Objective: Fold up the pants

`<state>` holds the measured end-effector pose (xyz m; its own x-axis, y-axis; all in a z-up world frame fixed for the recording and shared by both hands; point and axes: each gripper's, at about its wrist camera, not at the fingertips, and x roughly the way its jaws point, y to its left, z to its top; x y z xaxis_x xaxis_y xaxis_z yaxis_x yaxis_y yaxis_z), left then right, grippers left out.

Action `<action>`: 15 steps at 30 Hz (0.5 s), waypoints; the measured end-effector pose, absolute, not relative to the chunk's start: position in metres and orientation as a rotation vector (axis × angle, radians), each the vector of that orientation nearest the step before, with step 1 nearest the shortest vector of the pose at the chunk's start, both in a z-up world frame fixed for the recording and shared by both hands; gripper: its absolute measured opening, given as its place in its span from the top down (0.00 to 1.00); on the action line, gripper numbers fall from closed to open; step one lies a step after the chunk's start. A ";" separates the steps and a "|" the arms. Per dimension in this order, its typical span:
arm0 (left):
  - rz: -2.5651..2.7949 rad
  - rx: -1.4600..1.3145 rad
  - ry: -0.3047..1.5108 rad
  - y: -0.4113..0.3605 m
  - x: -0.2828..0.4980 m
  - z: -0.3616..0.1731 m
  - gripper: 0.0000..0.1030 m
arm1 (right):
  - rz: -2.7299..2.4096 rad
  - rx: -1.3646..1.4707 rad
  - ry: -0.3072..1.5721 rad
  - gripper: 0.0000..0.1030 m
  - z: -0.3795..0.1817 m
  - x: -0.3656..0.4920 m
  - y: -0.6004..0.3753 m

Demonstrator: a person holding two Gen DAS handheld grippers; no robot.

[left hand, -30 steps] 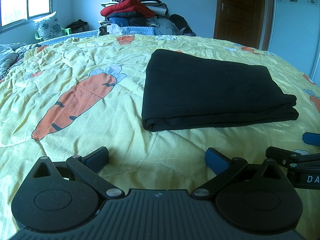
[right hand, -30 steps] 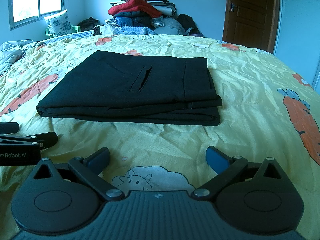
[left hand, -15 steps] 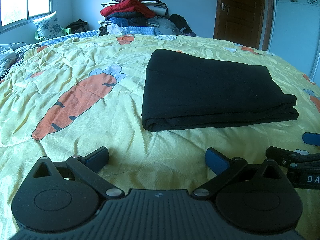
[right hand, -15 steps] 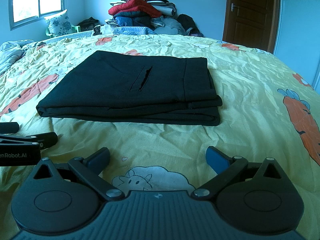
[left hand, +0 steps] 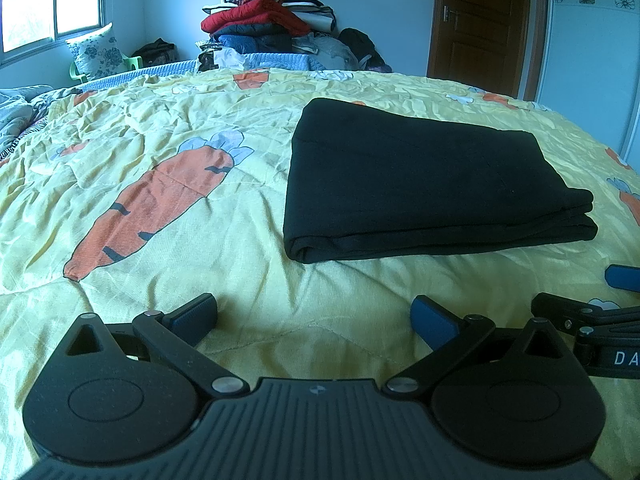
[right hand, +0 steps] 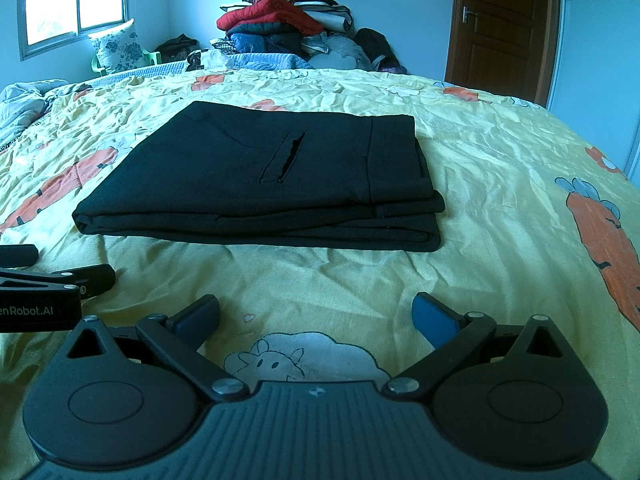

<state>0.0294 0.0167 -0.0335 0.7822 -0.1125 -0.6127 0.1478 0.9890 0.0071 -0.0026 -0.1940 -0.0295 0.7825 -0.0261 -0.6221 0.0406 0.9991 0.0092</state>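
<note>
Currently both tongs, left (left hand: 314,316) and right (right hand: 316,314), sit wide open and empty, low over the yellow carrot-print quilted bedspread (left hand: 160,208), with the black folded fabric pants (right hand: 264,184) lying flat just ahead, untouched.

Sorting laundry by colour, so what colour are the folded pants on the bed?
Black, plain; the pants show best in the right wrist view.

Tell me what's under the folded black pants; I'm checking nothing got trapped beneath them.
The pants lie flat on the yellow carrot-print bedspread, which shows all around them. The patch beneath is covered, so anything trapped there cannot be seen. Nothing lies on top.
</note>
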 end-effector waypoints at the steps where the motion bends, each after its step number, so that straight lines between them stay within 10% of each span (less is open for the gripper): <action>1: -0.141 0.056 0.658 0.017 0.029 -0.033 0.00 | -0.036 0.022 0.671 0.00 -0.030 -0.003 -0.194; 15: -0.145 0.050 0.657 0.018 0.029 -0.033 0.00 | -0.036 0.023 0.671 0.00 -0.029 -0.003 -0.194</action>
<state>0.0294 0.0176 -0.0334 0.7819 -0.1186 -0.6120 0.1504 0.9886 0.0006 -0.0028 -0.1939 -0.0293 0.7826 -0.0254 -0.6220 0.0405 0.9991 0.0101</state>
